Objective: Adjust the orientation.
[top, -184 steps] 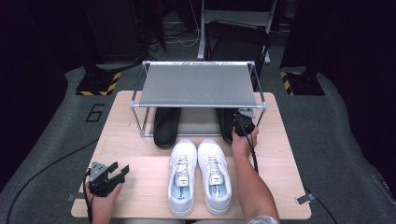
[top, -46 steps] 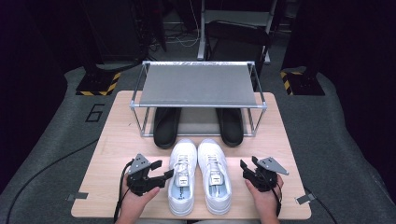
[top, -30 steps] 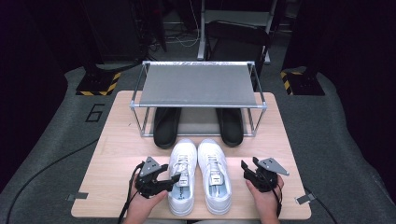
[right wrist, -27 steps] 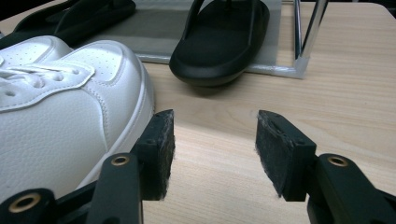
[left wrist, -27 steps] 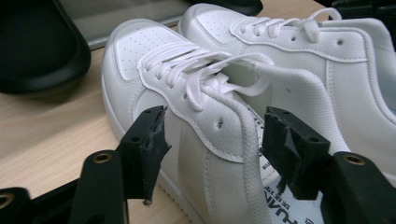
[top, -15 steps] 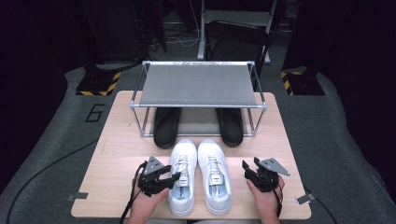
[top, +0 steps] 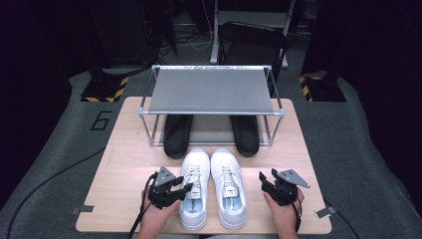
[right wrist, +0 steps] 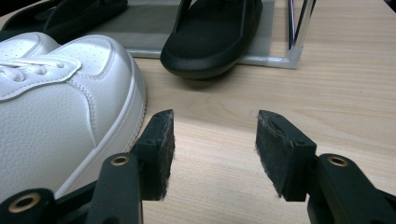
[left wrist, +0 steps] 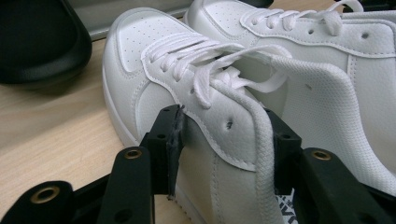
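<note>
My left claw (left wrist: 219,140), jaws just closing, pinches the left white sneaker (left wrist: 196,93) collar; thin grip may slip. Right claw (right wrist: 212,149) stands wide, empty.

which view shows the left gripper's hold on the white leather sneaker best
The left gripper view: the left gripper has just been closing, jaws straddling the white leather sneaker's collar wall. The high view shows the grip from above, small. The right gripper view shows the neighbouring sneaker.

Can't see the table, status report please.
Left gripper just closing on left white leather sneaker's collar. Right gripper open over bare wood. Nothing in the way.
</note>
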A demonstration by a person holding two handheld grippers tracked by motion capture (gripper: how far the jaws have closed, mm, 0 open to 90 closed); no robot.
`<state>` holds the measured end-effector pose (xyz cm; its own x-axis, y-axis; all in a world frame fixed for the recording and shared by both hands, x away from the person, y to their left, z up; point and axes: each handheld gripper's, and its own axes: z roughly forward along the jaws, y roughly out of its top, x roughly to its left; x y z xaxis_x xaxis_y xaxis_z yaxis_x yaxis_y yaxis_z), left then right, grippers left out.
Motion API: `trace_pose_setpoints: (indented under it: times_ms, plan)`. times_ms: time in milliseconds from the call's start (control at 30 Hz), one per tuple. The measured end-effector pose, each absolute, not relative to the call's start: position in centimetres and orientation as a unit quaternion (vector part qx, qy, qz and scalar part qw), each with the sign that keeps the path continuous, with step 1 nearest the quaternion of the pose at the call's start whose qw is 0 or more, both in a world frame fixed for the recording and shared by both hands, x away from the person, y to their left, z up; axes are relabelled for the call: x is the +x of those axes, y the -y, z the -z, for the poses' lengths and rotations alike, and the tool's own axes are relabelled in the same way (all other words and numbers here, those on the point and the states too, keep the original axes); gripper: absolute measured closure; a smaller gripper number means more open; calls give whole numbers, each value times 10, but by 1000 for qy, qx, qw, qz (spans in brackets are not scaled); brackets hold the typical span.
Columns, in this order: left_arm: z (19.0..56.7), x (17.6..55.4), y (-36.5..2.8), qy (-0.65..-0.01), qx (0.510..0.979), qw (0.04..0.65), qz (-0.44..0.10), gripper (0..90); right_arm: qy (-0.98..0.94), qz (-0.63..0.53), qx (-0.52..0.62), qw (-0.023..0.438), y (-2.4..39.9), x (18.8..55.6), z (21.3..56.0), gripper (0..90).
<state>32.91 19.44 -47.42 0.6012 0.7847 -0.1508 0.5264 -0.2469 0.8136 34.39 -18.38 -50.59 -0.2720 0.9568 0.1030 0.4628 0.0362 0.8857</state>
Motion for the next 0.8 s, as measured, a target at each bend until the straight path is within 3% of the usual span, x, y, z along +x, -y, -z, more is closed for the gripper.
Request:
trace_pose_setpoints:
  times_ms: [500, 700, 800]
  plan:
    - [468, 326, -195, -417, 786, 428, -158, 698, -660, -444, 539, 277, 185, 344, 507, 468]
    - [468, 326, -200, -433, 776, 416, -193, 789, -660, -444, 539, 276, 185, 344, 507, 468]
    - [467, 329, -207, -451, 764, 426, -178, 805, -661, -444, 539, 274, 186, 344, 507, 468]
